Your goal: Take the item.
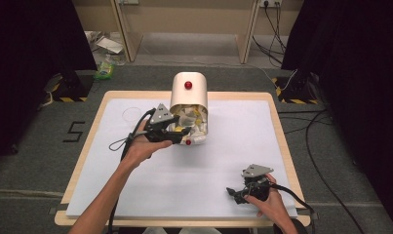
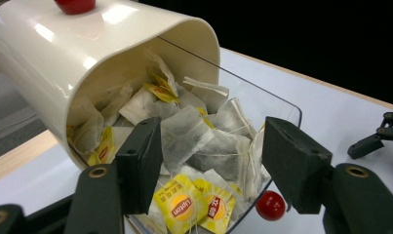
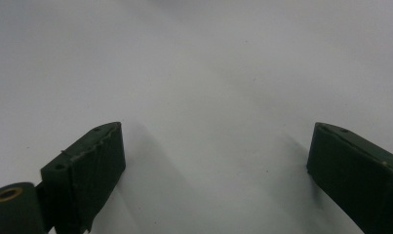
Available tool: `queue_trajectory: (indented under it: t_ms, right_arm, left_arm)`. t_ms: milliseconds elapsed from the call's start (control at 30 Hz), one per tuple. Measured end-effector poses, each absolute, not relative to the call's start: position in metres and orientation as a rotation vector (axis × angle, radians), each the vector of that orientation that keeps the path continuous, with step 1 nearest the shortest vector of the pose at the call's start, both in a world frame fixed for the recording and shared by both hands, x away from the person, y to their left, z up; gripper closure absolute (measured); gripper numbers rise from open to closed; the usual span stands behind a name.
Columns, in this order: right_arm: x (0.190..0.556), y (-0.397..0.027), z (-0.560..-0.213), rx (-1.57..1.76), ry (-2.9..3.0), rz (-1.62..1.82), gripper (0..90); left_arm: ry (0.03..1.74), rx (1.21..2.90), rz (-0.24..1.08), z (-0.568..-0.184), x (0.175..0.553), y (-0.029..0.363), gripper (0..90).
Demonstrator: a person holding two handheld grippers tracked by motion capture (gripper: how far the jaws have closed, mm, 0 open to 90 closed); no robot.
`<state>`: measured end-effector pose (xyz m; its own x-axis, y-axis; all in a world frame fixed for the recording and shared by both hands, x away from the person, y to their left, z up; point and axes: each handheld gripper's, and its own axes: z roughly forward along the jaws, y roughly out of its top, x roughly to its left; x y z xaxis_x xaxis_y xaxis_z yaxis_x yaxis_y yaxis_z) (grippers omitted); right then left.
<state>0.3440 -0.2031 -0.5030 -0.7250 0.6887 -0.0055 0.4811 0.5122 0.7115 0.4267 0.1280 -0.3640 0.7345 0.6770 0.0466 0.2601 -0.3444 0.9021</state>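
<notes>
A cream box point(image 1: 188, 90) with a red knob point(image 1: 188, 85) on top stands at the middle back of the table. Its clear front tray point(image 2: 277, 105) is open and heaped with tea bags point(image 1: 191, 119), several with yellow tags. A second red knob point(image 2: 270, 205) sits on the tray's front edge. My left gripper point(image 1: 180, 132) reaches in from the left at the tray mouth. In the left gripper view its jaws point(image 2: 211, 141) stand apart around the tea bags point(image 2: 194, 136), with the pads not pressing on any. My right gripper point(image 1: 235, 194) rests open near the front right edge, over bare white sheet point(image 3: 216, 146).
A white sheet point(image 1: 233, 146) covers the wooden table point(image 1: 277, 105). A faint circle point(image 1: 132, 114) is drawn on it left of the box. The left gripper's cable point(image 1: 128, 141) loops across the sheet. Cables and bottles point(image 1: 105, 68) lie on the floor behind.
</notes>
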Motion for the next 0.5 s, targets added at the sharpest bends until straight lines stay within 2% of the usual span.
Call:
queue_trajectory:
  t_ms: [500]
  right_arm:
    - [0.344,-0.203,-0.503,0.979,2.469,1.029,7.7]
  left_arm:
    - [0.696,2.014,0.502,-0.37,0.42,0.123,43.3]
